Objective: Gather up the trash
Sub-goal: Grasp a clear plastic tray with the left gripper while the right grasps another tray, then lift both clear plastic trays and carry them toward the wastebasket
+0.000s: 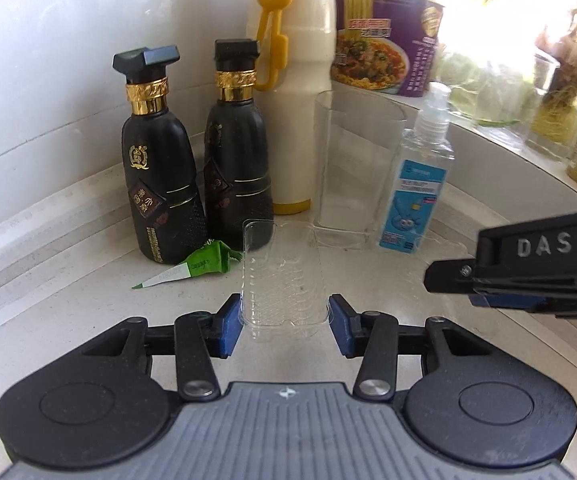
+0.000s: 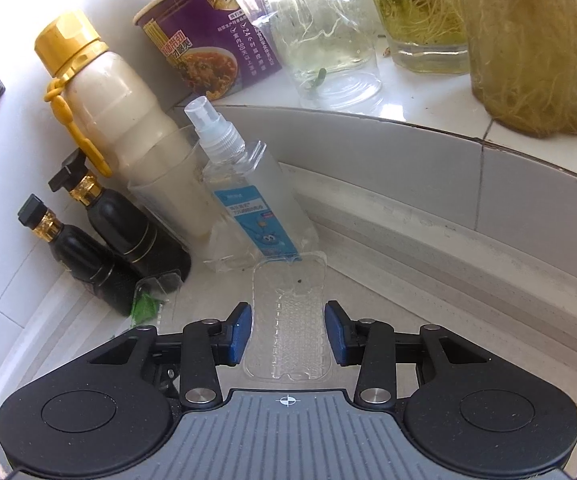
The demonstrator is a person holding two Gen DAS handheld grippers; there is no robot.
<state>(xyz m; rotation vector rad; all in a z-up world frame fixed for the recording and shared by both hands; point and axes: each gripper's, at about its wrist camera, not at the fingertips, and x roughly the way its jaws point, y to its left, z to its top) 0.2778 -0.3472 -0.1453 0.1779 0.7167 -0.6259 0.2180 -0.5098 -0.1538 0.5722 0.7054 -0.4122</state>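
Observation:
A clear plastic blister tray (image 1: 282, 280) lies on the pale counter between the blue pads of my left gripper (image 1: 284, 322); the pads touch its sides. Another clear plastic tray (image 2: 288, 324) lies between the pads of my right gripper (image 2: 287, 330), which sit at its sides. A crumpled green and white wrapper (image 1: 196, 266) lies to the left by the black bottles and also shows in the right wrist view (image 2: 144, 306). The right gripper's black body (image 1: 528, 268) enters the left wrist view from the right.
Two black bottles with gold collars (image 1: 160, 176) stand at the back left. A cream bottle with a yellow cap (image 1: 292, 92), a clear square container (image 1: 352, 168), a spray bottle (image 1: 418, 184) and a purple noodle cup (image 1: 384, 36) stand behind. Glass jars with plant roots (image 2: 420, 12) line the sill.

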